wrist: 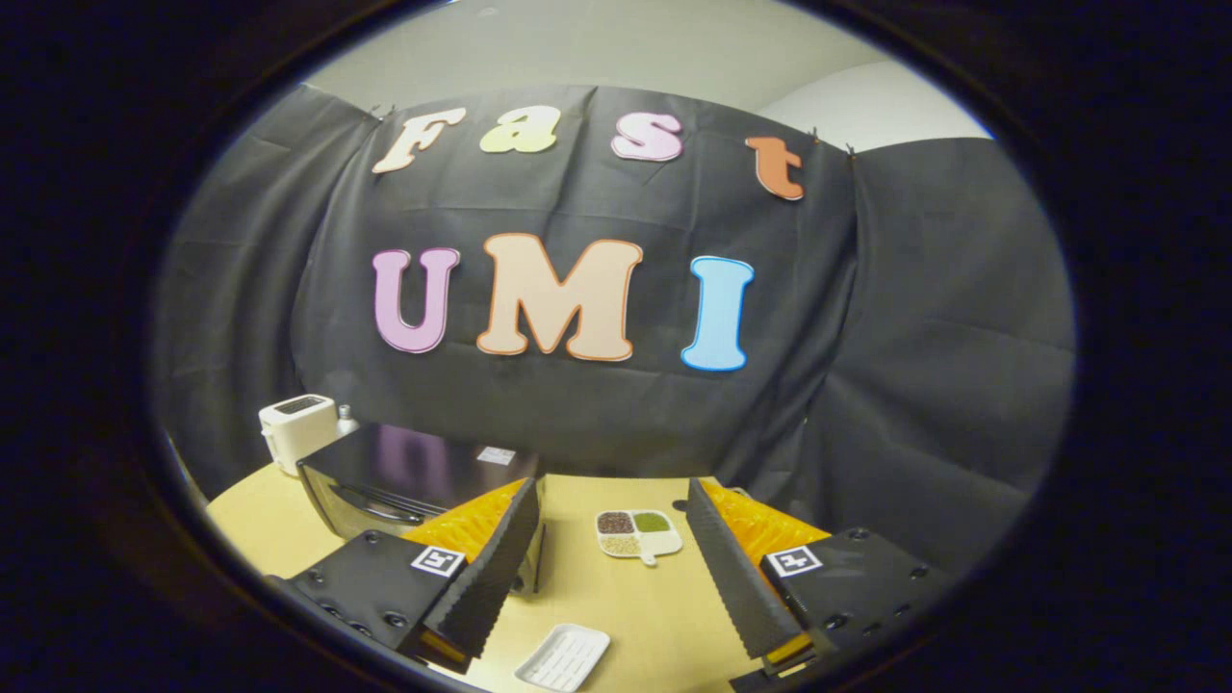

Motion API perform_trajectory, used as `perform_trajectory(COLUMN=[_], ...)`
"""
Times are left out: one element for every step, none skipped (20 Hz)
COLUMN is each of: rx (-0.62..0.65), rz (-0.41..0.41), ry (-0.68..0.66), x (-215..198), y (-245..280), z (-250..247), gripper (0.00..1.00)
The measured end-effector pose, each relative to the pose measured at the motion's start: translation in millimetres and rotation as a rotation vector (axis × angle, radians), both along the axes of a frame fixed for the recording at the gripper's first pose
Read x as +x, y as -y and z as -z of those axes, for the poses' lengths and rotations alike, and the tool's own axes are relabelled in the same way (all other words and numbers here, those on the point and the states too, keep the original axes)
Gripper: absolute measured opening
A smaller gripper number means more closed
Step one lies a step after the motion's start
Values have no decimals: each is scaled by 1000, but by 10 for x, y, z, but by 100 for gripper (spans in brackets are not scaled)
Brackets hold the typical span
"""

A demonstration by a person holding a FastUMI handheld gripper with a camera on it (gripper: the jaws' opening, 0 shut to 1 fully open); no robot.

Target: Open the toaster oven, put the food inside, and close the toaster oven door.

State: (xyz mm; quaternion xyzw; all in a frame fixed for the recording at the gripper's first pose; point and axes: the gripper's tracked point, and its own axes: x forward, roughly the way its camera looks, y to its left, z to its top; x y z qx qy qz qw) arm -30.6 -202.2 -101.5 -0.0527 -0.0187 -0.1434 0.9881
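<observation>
The toaster oven, black-topped with a shiny front and a dark handle, stands on the wooden table just beyond my left finger, its door shut. My gripper is held high over the table, open, with nothing between its fingers. Beyond the fingers and between them lies a white divided dish holding dark, green and pale food. A white ribbed tray lies on the table below, between the fingers.
A white pop-up toaster and a small bottle stand behind the oven at the table's far left. Black cloth walls close the booth right behind the table.
</observation>
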Motion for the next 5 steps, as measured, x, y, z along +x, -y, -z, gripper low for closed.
perform_trajectory(rx=[14, 24, 32, 36, 40], rz=[-2, -10, -13, -16, -20], ry=[9, 22, 33, 39, 41], x=[-27, -51, -57, -74, -84], y=[16, 16, 32, 55, 75], z=[-10, -38, -63, -63, -63], gripper=[98, 98, 98, 98, 98])
